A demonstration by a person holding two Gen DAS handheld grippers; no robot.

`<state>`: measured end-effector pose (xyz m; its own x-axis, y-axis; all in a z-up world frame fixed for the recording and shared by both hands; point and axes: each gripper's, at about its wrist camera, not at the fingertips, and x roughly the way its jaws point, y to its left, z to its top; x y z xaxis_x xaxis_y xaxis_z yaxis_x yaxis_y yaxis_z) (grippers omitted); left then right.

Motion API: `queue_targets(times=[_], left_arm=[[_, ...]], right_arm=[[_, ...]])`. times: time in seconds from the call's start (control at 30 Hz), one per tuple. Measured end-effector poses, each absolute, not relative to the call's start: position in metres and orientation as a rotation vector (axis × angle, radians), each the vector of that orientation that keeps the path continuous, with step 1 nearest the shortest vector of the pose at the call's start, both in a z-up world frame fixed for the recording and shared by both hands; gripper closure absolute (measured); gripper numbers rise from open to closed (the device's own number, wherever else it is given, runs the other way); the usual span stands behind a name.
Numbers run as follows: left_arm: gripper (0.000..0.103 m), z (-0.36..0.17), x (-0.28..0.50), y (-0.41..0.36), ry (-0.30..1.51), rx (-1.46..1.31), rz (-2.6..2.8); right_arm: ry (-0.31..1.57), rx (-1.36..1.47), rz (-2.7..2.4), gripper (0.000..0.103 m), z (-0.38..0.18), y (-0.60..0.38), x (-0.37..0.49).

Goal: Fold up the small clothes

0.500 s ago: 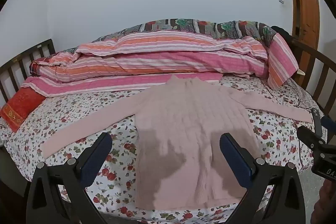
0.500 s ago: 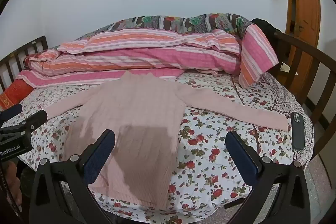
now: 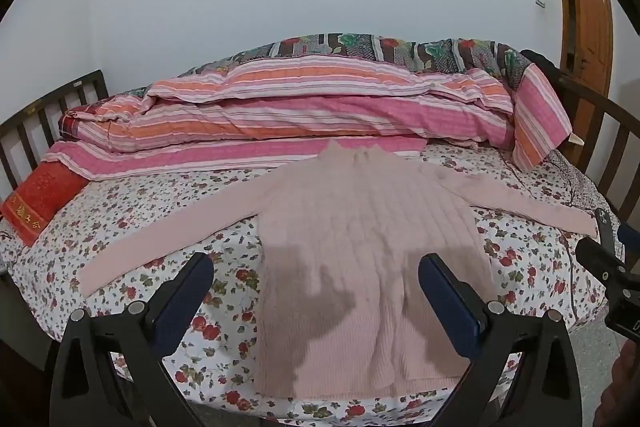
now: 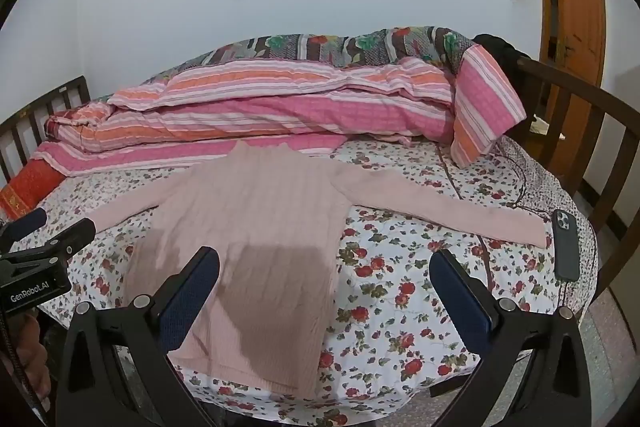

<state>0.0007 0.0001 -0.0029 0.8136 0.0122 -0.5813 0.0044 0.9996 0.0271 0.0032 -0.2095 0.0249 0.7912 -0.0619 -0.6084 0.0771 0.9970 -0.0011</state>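
Pink knit sweater laid flat on the floral bedsheet, collar at the far end beside the striped quilt, hem at the near edge of the bed. Long axis of the body running near to far; both sleeves spread sideways, left sleeve angled toward the near left, right sleeve ending just beside a dark phone at the right edge.

Left gripper: jaws spread wide, nothing between the pads, tilted down over the lower half of the sweater body, hem directly ahead and below. Right gripper: jaws likewise spread wide and empty, set further right, with its left finger over the sweater's right side and its right finger over bare sheet.

No fold begun: garment fully spread. Height of either gripper above the cloth hard to judge through the fisheye; probably clear of it, no contact visible.

Relation governing the next move: each sleeve lying outward of its own-side gripper. Left gripper nearer the left sleeve, right gripper nearer the right sleeve cuff. Likely first step: sleeve pinched and carried across the body, crosswise to the long axis.
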Motion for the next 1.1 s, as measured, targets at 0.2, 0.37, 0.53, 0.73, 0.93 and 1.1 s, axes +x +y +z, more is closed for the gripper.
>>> queue_targets(times=[0.2, 0.37, 0.53, 0.73, 0.93, 1.1], left_arm=[[0.000, -0.0035, 0.0007, 0.0005, 0.620, 0.025, 0.006], [0.000, -0.0033, 0.0007, 0.0008, 0.622, 0.021, 0.004], [0.000, -0.0033, 0.0000, -0.0003, 0.622, 0.019, 0.007], [0.000, -0.0043, -0.0016, 0.0005, 0.623, 0.013, 0.004], [0.000, -0.0052, -0.0017, 0.0018, 0.626, 0.011, 0.000], [0.000, -0.0045, -0.0014, 0.0016, 0.630, 0.010, -0.002]], right_arm=[[0.653, 0.031, -0.078, 0.000, 0.0251, -0.2098, 0.0022], [0.648, 0.038, -0.077, 0.000, 0.0268, -0.2099, 0.0016], [0.646, 0.039, -0.071, 0.000, 0.0272, -0.2110, 0.0003], [0.645, 0.036, -0.074, 0.000, 0.0284, -0.2083, 0.0009], [0.647, 0.036, -0.068, 0.000, 0.0279, -0.2068, 0.0020], [0.647, 0.027, -0.069, 0.000, 0.0273, -0.2041, 0.0026]])
